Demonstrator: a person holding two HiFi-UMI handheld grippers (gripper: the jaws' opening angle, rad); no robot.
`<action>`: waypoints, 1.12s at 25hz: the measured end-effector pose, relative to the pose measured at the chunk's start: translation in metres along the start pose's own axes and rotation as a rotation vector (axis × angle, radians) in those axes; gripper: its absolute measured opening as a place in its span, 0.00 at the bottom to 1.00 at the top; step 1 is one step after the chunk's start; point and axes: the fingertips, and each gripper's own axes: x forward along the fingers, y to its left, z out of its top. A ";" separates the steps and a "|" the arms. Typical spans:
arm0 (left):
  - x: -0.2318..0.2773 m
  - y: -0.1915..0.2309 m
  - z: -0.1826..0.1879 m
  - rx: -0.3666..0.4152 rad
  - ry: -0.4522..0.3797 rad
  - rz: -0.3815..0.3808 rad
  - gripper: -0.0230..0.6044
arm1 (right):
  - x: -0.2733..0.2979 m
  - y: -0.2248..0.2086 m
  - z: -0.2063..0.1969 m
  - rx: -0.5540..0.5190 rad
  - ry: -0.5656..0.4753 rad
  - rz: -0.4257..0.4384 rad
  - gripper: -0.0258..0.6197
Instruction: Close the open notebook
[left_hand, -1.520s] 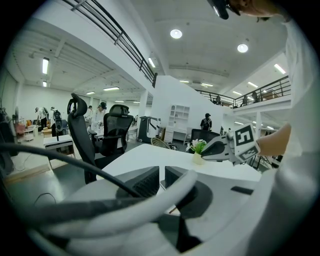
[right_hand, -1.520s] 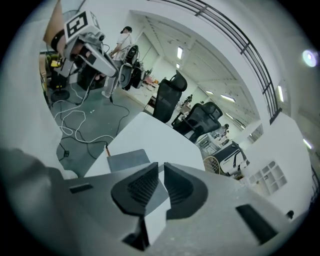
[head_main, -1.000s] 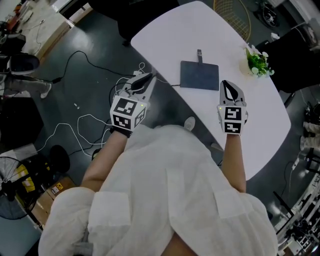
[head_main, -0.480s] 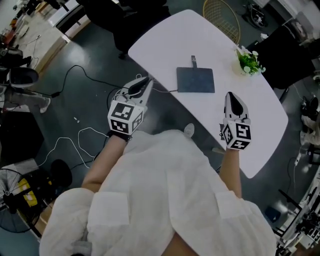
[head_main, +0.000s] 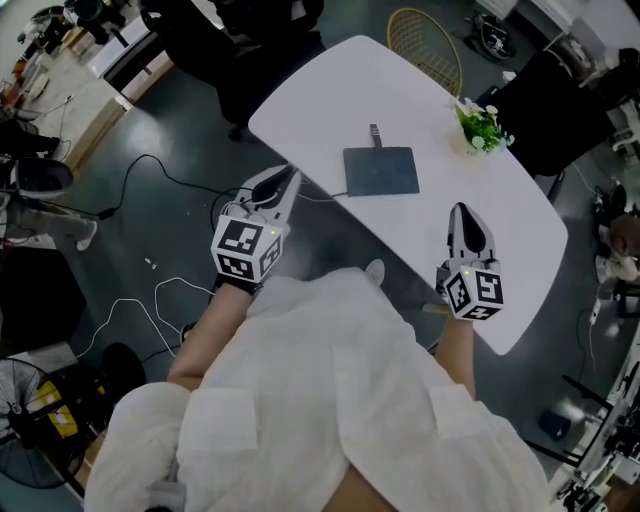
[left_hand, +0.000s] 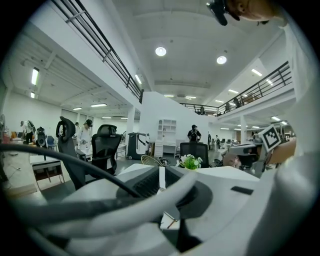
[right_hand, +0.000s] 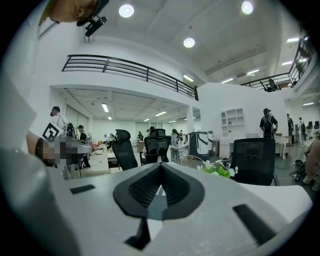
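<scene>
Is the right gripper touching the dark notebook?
Apart. The head view shows bare white table between the right gripper and the notebook.

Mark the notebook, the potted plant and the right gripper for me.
notebook (head_main: 381, 171), head view, middle of its dark cover.
potted plant (head_main: 480, 128), head view, on its green leaves.
right gripper (head_main: 461, 210), head view, tip of its closed jaws.

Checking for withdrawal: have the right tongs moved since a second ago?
Yes: the right tongs have drawn back from the notebook, toward the near edge of the table.
</scene>
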 end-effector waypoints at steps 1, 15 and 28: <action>0.000 -0.001 0.004 0.003 -0.010 -0.003 0.09 | -0.002 -0.001 0.001 0.004 -0.004 -0.001 0.04; -0.003 0.002 0.016 0.027 -0.029 0.010 0.09 | 0.005 0.003 -0.004 -0.031 0.033 0.017 0.04; 0.008 0.010 0.014 0.022 -0.015 0.030 0.09 | 0.026 -0.004 -0.007 -0.026 0.048 0.044 0.04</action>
